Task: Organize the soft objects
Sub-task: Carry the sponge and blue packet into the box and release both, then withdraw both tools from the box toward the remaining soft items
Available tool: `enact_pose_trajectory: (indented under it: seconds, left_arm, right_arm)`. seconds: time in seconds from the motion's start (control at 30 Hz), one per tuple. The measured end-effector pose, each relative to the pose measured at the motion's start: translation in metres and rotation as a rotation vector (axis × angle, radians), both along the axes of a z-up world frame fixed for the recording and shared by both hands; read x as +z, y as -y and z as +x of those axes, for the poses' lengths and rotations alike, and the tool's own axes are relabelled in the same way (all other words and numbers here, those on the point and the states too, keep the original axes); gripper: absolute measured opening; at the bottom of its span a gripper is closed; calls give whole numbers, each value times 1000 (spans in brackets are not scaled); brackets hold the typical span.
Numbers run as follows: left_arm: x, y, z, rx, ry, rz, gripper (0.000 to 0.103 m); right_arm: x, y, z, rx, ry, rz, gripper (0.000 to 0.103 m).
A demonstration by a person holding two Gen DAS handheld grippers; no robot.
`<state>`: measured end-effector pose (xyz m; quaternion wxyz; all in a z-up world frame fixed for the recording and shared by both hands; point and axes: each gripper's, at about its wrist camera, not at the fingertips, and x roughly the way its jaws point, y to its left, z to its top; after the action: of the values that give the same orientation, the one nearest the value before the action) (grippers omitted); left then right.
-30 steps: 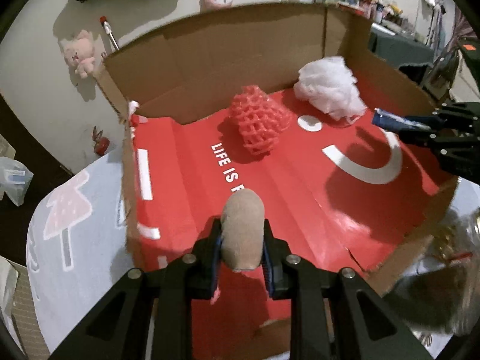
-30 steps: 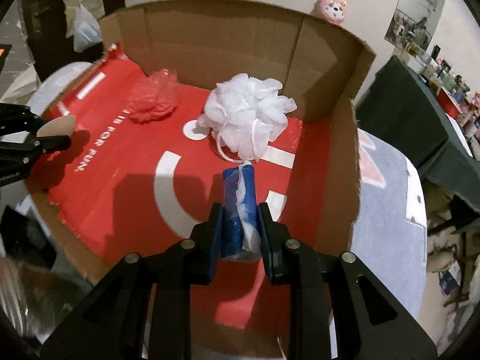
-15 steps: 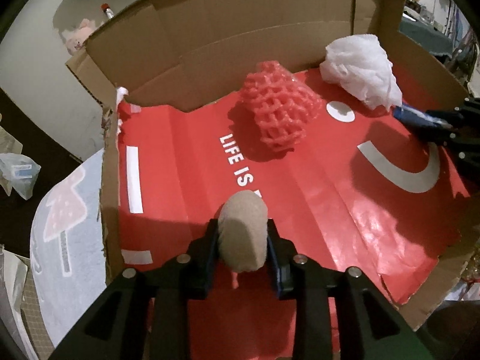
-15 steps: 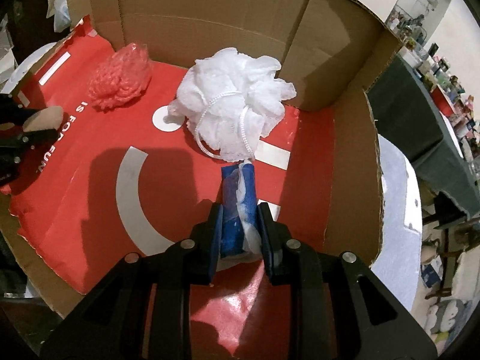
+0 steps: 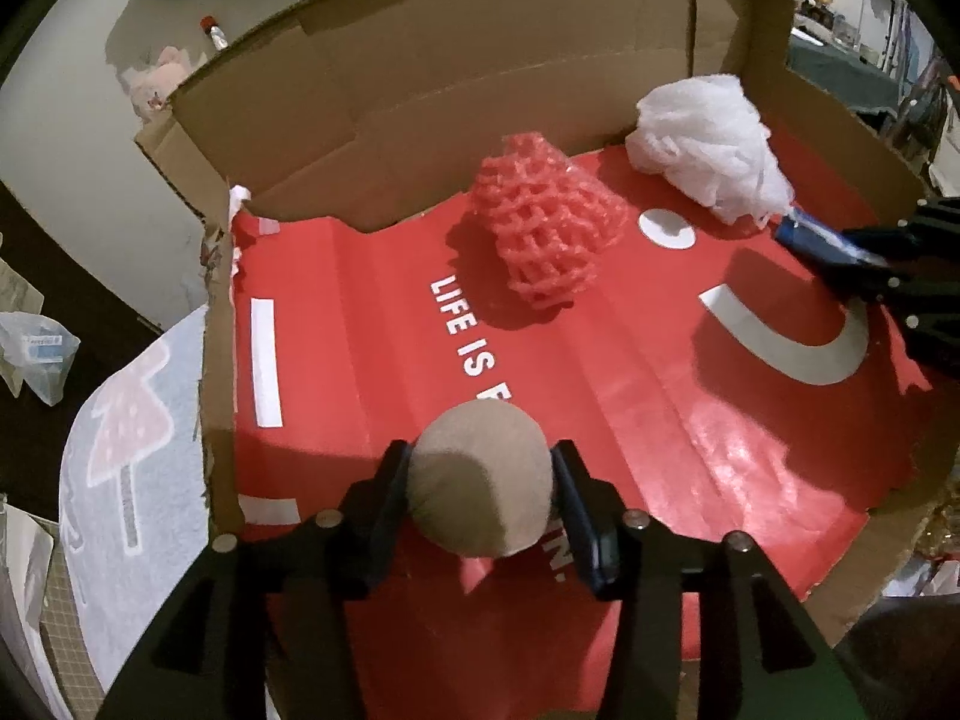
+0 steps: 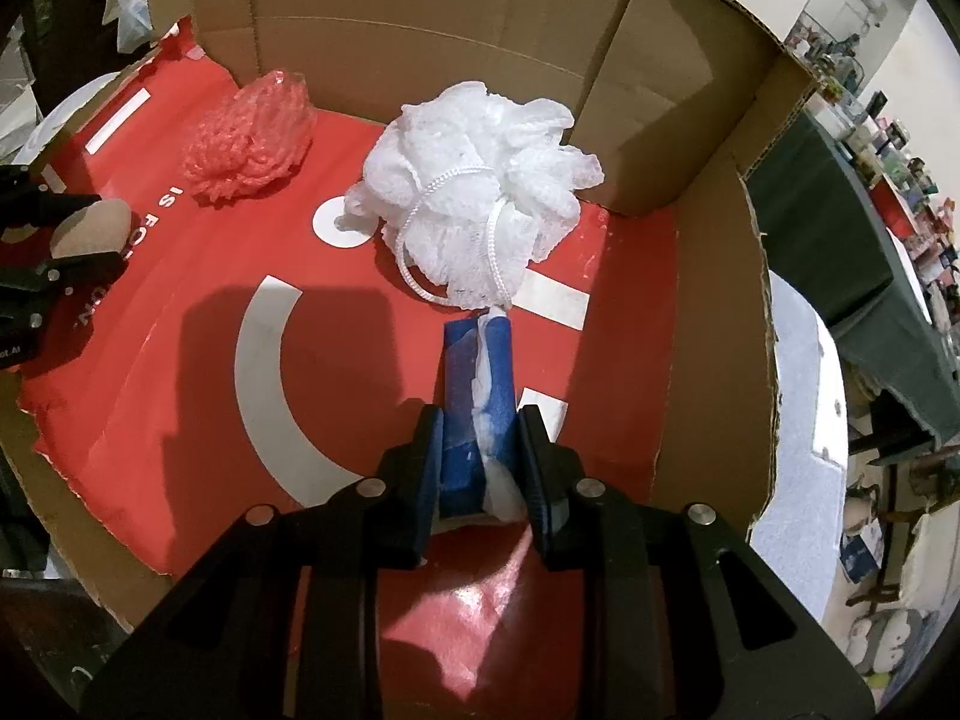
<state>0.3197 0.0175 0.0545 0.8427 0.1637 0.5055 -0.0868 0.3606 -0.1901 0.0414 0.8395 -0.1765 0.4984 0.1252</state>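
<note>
The left hand-held gripper [image 5: 480, 501], jaws opening, brackets a tan sponge ball [image 5: 480, 480] inside the red-lined cardboard box [image 5: 420, 120]. The right view alone reveals the white cord on the mesh pouf [image 6: 474, 192], where the right hand-held gripper [image 6: 478, 450] clamps a blue packet [image 6: 474, 396].

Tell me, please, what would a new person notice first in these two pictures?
First comes the big cardboard box with its bright red floor, seen from both wrists. On that floor lie a white mesh bath puff near the back wall and a red foam net beside it. The left gripper, jaws opening, has a beige round sponge between them, while the right gripper is shut on a blue packet.
</note>
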Motion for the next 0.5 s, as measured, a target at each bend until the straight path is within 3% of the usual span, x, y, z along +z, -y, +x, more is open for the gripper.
enact_pose_trajectory:
  seconds: [0.13,0.27,0.37,0.5]
  left_arm:
    - [11,1,-9,0,32,-20,62]
    - [28,0,-24,-3,77,-63,71]
    - [42,-1,-39,-4,113,-100,74]
    - [65,1,-66,-9,186,-159,84]
  right_arm:
    - [4,2,-2,-3,4,15,27]
    - [12,0,-10,20,13,51,50]
    - [24,-7,-25,33,75,31,64]
    - [47,-5,-47,32,116,76,64]
